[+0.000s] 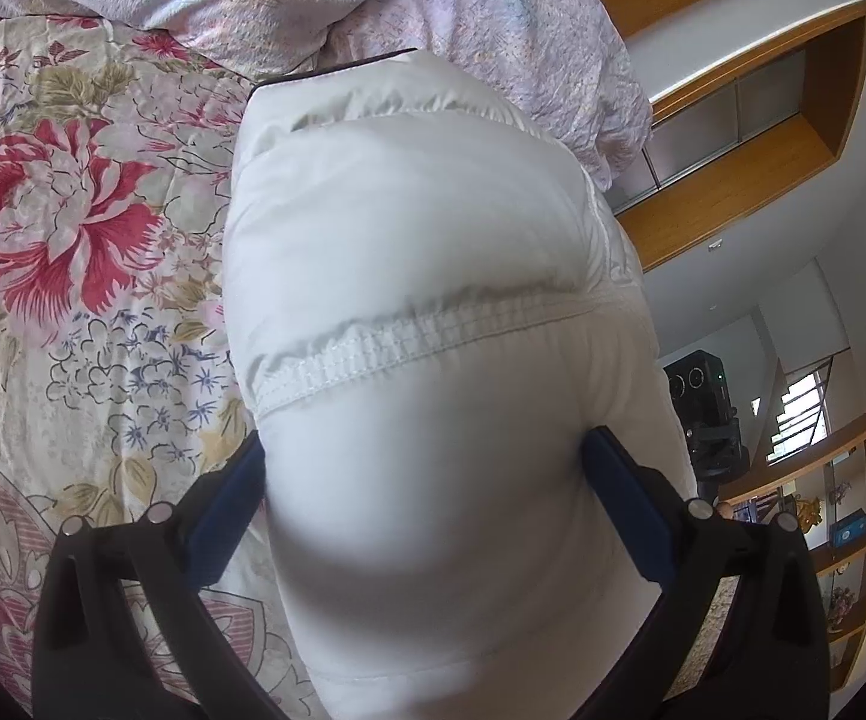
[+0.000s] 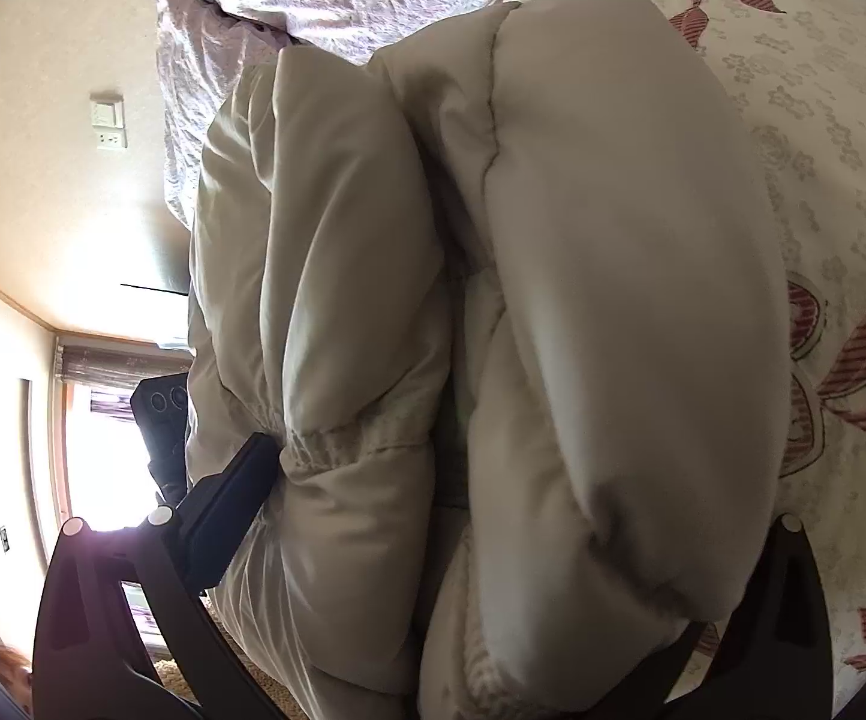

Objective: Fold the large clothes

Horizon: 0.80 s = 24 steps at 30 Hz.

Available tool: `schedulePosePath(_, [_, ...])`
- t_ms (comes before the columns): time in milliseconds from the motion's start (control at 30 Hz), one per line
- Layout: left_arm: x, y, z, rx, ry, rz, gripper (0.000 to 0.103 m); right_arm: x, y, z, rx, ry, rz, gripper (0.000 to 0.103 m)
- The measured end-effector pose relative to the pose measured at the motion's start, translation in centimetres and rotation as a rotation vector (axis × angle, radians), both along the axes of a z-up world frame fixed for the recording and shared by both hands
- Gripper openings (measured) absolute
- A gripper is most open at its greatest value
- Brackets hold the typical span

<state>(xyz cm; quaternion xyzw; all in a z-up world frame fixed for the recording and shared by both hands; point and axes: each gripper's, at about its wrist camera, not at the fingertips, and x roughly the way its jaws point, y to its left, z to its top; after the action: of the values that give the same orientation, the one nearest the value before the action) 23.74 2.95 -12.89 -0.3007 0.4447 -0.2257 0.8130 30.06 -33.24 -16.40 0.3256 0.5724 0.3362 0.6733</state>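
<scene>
Jacket [image 1: 433, 276] bundled over the bed [image 1: 73, 240]; long axis runs away from both claws; left claw [image 1: 424, 468] clamped on its near end; right claw [image 2: 493, 480] likewise, equally near.

Left tool [image 1: 424, 468]: black frame across the bottom of the frame, two blue-padded fingers [image 1: 226, 516] angled up toward the centre, one lower left, one lower right. Jaws spread wide and clamped on thick white padded garment [image 1: 409, 240] bulging between them.

Right tool [image 2: 493, 480]: black frame along the bottom edge. Left finger [image 2: 235, 480] visible at lower left, pressed against the padding; right finger hidden behind the bulk. Jaws wide, gripping the garment.
</scene>
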Motion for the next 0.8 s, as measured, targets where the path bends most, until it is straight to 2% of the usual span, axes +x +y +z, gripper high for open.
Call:
schedulePosePath(100, [-0.1,-0.1,0.2,0.004,-0.011,0.009,0.098,-0.4,1.2,0.8,-0.016,-0.045,0.029,0.102])
schedulePosePath(333, [-0.7,-0.4,0.6,0.014,-0.038,0.016,0.093,-0.5,1.4,0.8,-0.002,-0.068,0.037,0.102])
schedulePosePath(500, [-1.5,-0.1,2.2,0.016,-0.083,0.011,0.080,-0.9,2.7,2.4,0.029,-0.120,0.054,0.101])
schedulePosePath(667, [-1.5,2.5,5.4,0.016,-0.179,0.058,0.079,0.6,5.8,5.4,0.067,-0.186,0.092,0.097])
schedulePosePath(800, [-1.2,5.5,6.6,0.029,-0.214,0.131,0.079,3.1,9.1,6.3,0.078,-0.209,0.127,0.097])
